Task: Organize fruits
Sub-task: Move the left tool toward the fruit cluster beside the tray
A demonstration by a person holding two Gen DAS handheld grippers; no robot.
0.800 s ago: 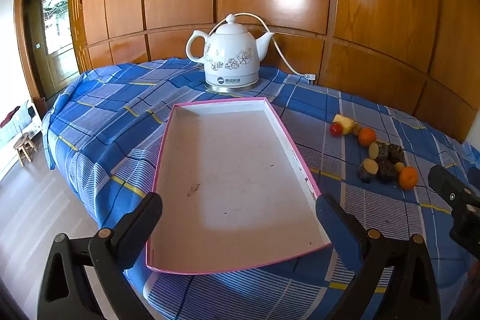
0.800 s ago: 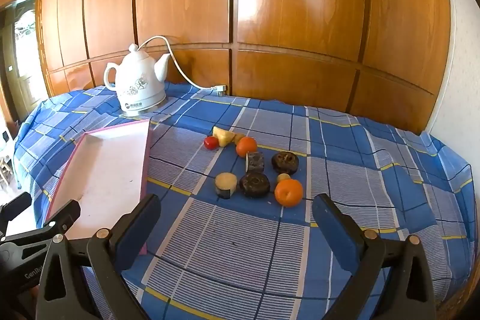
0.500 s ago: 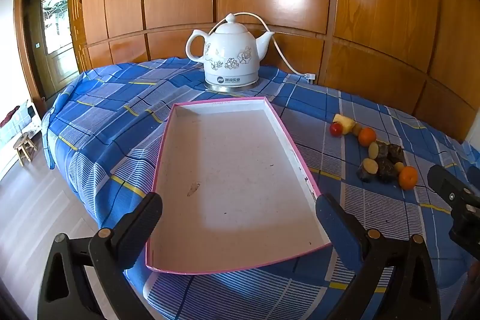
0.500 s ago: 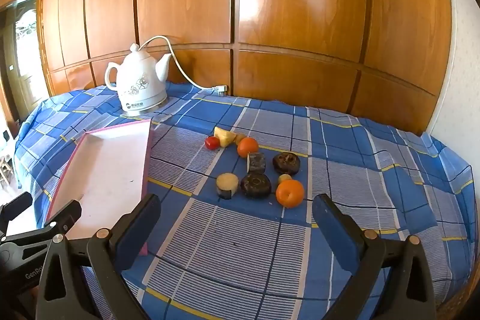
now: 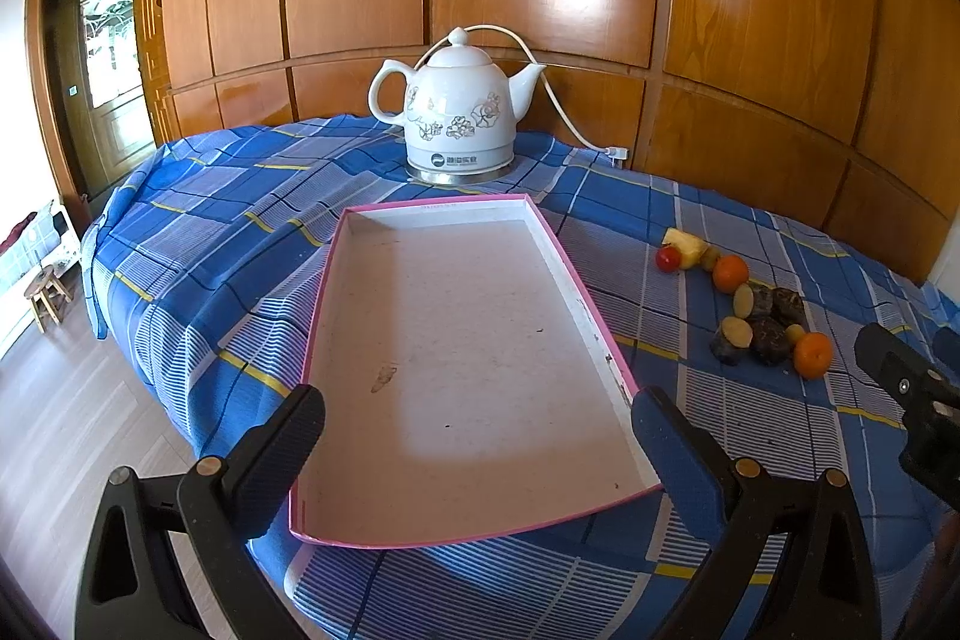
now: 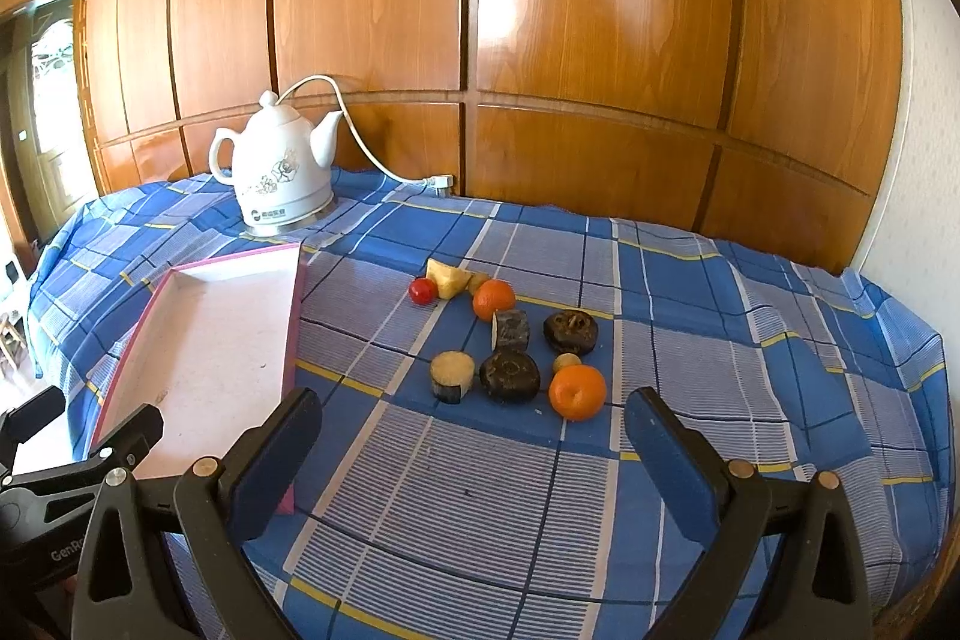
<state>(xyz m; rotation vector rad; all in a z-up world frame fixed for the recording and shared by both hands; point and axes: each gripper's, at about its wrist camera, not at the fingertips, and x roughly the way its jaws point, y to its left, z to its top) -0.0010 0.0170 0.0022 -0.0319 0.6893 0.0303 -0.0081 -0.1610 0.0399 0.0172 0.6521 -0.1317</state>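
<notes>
Left gripper wide open, nothing between jaws, hovering over near end of pink-rimmed tray. Tray bare inside. Right gripper wide open, nothing held, above blue checked cloth. Fruits clustered on cloth at 12 o'clock from right gripper, at 3 o'clock of tray, apart from it. Kettle at tray's 12 o'clock.
</notes>
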